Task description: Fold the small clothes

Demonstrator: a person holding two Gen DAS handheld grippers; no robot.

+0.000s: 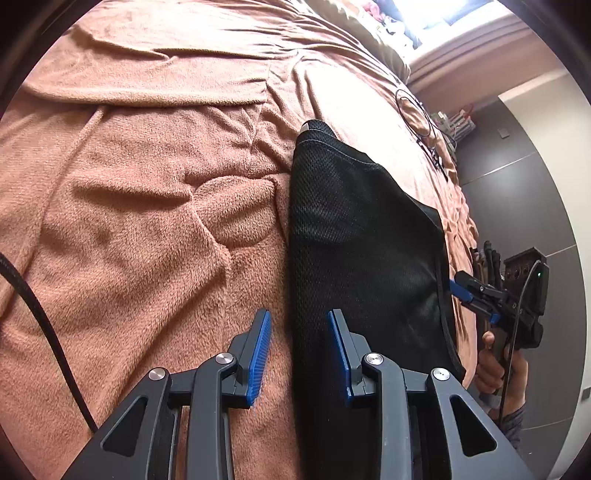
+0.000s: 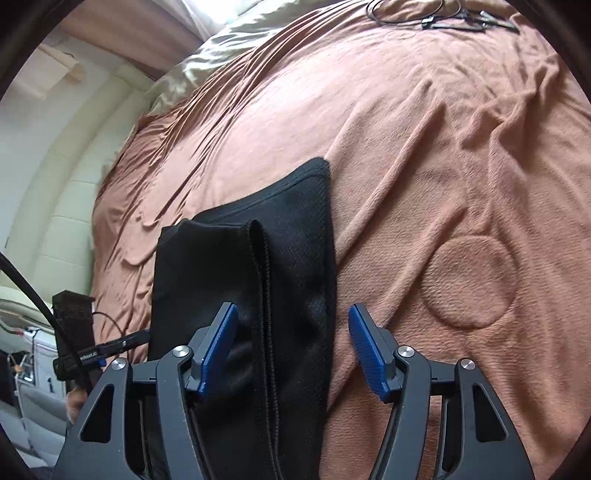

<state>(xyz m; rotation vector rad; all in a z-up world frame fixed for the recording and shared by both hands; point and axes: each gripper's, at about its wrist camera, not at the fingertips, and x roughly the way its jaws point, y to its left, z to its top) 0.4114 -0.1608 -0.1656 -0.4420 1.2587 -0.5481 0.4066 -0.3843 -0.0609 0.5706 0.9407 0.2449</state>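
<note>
Left hand-held gripper (image 1: 300, 354) jaws apart over black garment (image 1: 362, 236) edge; right hand-held gripper (image 2: 291, 347) likewise apart.

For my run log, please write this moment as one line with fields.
stage: folding | item: black mesh garment folded on brown blanket | left gripper: open, straddling its edge | right gripper: open, over garment

One black mesh garment (image 1: 365, 243), folded lengthwise on one brown blanket (image 1: 147, 206). Two grippers: left gripper (image 1: 300, 354) and right gripper (image 2: 291, 350), each with two blue-padded fingers (image 1: 260, 350). One bundle of thin black cables (image 2: 443, 16) at the far edge. One round raised patch (image 2: 469, 282) on the right.
</note>
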